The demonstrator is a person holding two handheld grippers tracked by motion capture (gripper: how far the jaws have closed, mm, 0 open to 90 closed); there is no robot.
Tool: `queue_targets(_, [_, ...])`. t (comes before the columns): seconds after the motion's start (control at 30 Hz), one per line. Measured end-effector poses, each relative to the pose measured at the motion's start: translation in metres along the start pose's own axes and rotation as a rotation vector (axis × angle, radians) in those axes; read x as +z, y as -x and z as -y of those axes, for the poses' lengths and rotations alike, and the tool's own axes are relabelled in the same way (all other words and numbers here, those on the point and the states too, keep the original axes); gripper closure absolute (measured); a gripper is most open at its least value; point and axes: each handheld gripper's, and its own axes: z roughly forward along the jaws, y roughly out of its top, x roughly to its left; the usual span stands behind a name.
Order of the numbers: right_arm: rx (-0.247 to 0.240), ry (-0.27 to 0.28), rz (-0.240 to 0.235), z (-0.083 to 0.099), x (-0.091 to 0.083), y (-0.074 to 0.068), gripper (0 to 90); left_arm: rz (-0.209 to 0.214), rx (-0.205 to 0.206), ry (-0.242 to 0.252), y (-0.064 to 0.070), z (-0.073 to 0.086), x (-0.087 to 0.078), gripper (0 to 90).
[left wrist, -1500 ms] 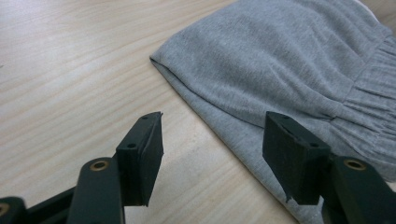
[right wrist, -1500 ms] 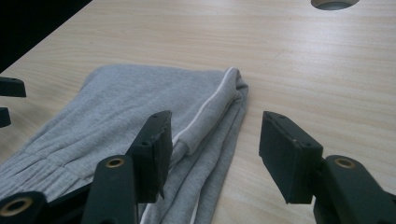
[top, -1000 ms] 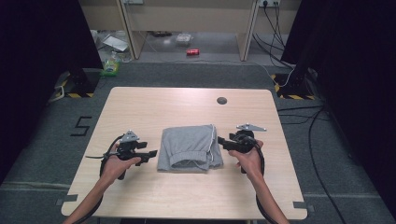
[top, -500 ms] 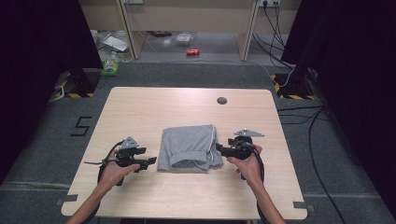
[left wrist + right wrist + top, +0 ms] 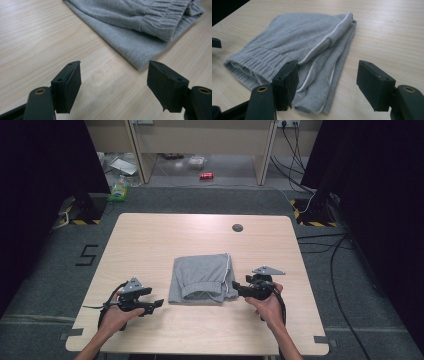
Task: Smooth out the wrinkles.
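left claw (image 5: 159, 303) drew back from folded sweatpants (image 5: 202, 277); right claw (image 5: 235, 290) lower

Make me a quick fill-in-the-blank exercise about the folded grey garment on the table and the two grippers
1. The folded grey ribbed-cuff fabric garment lies on the light wooden table between the two ____.
2. The jaws of the left gripper stand ____, with nothing between them.
3. The right gripper is open and sits at the garment's edge with the thin ____ piping stripe.
4. Far across the table is a small round dark ____ in the tabletop.

Missing words: grippers; open; white; hole
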Motion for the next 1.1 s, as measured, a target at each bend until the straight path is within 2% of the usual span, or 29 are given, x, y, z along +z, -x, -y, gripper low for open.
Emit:
queue_targets(0.27, [-0.008, -0.011, 0.004, 0.015, -0.011, -0.001, 33.7, -0.007, 0.000, -0.001, 0.002, 0.012, -0.010, 26.8])
queue_targets(0.67, [-0.033, -0.032, 0.011, 0.037, -0.027, -0.008, 32.8, -0.012, 0.037, -0.036, 0.014, 0.026, -0.014, 25.7])
queue_targets(0.9, [-0.040, -0.067, 0.026, 0.053, -0.033, -0.009, 30.6, -0.010, 0.050, -0.040, 0.021, 0.033, -0.018, 24.7])
queue_targets(1.1, [-0.059, -0.098, 0.050, 0.063, -0.038, -0.011, 26.5, -0.025, 0.081, -0.049, 0.029, 0.038, -0.021, 23.6])
